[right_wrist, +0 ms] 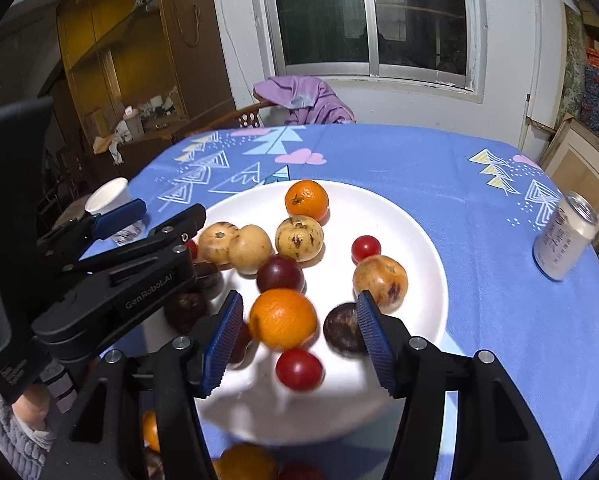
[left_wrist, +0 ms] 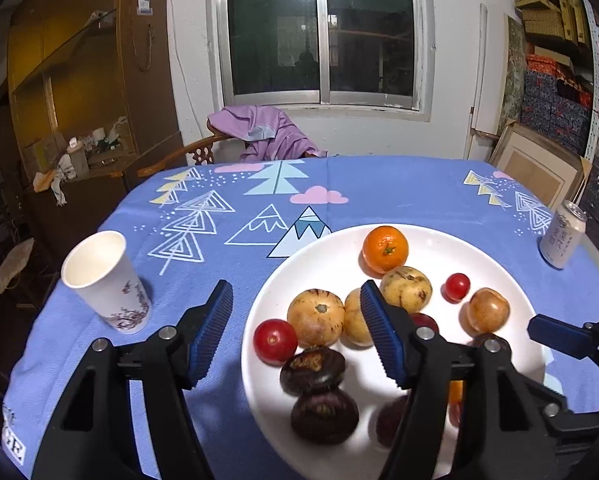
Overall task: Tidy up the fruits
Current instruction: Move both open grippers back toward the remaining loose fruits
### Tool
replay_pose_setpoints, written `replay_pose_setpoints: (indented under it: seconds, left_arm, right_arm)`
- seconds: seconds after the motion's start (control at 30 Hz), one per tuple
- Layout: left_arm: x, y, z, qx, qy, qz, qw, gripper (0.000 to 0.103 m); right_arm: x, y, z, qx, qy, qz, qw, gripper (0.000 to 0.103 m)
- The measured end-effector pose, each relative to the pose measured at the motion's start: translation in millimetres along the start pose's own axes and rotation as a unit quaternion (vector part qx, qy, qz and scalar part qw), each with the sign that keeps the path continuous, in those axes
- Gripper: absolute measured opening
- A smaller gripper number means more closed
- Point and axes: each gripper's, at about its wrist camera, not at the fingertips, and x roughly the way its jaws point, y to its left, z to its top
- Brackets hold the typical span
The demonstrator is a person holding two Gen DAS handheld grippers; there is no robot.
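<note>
Clearly the right gripper (right_wrist: 299, 344) is nearer the work: its jaws gape wide and hold nothing, with an orange (right_wrist: 282, 319) sitting between them on the white plate (right_wrist: 419, 240). Crowding it are 1 red tomato (right_wrist: 299, 369) just in front and a dark fruit (right_wrist: 342, 329) by the right pad. Leftward, the left gripper (left_wrist: 299, 332) also hangs open and empty over the plate's left rim.

Fruit crowds the plate (left_wrist: 499, 264); cloth (left_wrist: 399, 184) beyond lies open.
</note>
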Motion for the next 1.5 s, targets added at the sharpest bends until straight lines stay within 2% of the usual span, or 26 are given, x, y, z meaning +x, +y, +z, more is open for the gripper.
replay_pose_setpoints:
  seconds: [0.07, 0.13, 0.27, 0.43, 0.57, 0.7, 0.8, 0.9, 1.0, 1.13, 1.2, 1.3, 1.4, 1.5]
  left_arm:
    - [-16, -2, -5, 0.006, -0.009, 0.001, 0.9999, 0.066]
    - [-31, -3, -13, 0.011, -0.019, 0.007, 0.9997, 0.072]
    - [-59, -2, -29, 0.023, -0.03, 0.014, 0.9992, 0.073]
    - [-85, 7, -51, 0.012, -0.032, 0.016, 0.9993, 0.077]
    - [-99, 15, -70, 0.005, -0.02, 0.006, 0.9998, 0.078]
    - [-116, 37, -98, -0.018, 0.003, -0.001, 0.9998, 0.089]
    - [-129, 48, -123, -0.025, 0.021, -0.014, 0.9994, 0.089]
    - [-141, 44, -143, 0.001, 0.036, -0.026, 0.999, 0.089]
    - [-158, 27, -152, 0.041, 0.01, -0.046, 0.9981, 0.09]
    - [-158, -4, -161, 0.113, 0.003, -0.038, 0.9928, 0.09]
    - [-155, -13, -161, 0.126, 0.009, -0.049, 0.9908, 0.09]
    - [-143, -21, -155, 0.124, 0.023, -0.062, 0.9901, 0.09]
    - [-124, -23, -152, 0.11, 0.059, -0.082, 0.9888, 0.089]
    - [-107, -19, -150, 0.088, 0.097, -0.105, 0.9857, 0.072]
  right_arm:
    - [-14, -3, -6, 0.009, -0.008, 0.007, 1.0, 0.061]
    - [-27, -5, -13, 0.02, -0.019, 0.011, 1.0, 0.064]
    - [-55, -11, -30, 0.039, -0.043, 0.019, 0.998, 0.065]
    - [-79, -21, -61, 0.063, -0.062, 0.027, 0.996, 0.07]
    - [-93, -37, -89, 0.098, -0.067, 0.032, 0.992, 0.07]
    - [-112, -54, -118, 0.138, -0.081, 0.037, 0.986, 0.076]
    - [-126, -64, -136, 0.159, -0.096, 0.037, 0.982, 0.081]
    - [-137, -77, -151, 0.187, -0.111, 0.046, 0.975, 0.083]
    - [-142, -90, -157, 0.216, -0.122, 0.05, 0.967, 0.084]
    - [-138, -93, -158, 0.225, -0.115, 0.054, 0.966, 0.084]
    - [-137, -90, -157, 0.217, -0.114, 0.053, 0.968, 0.084]
    - [-137, -85, -157, 0.205, -0.11, 0.05, 0.971, 0.084]
    - [-132, -83, -157, 0.199, -0.1, 0.043, 0.974, 0.084]
    - [-123, -75, -156, 0.176, -0.078, 0.027, 0.981, 0.084]
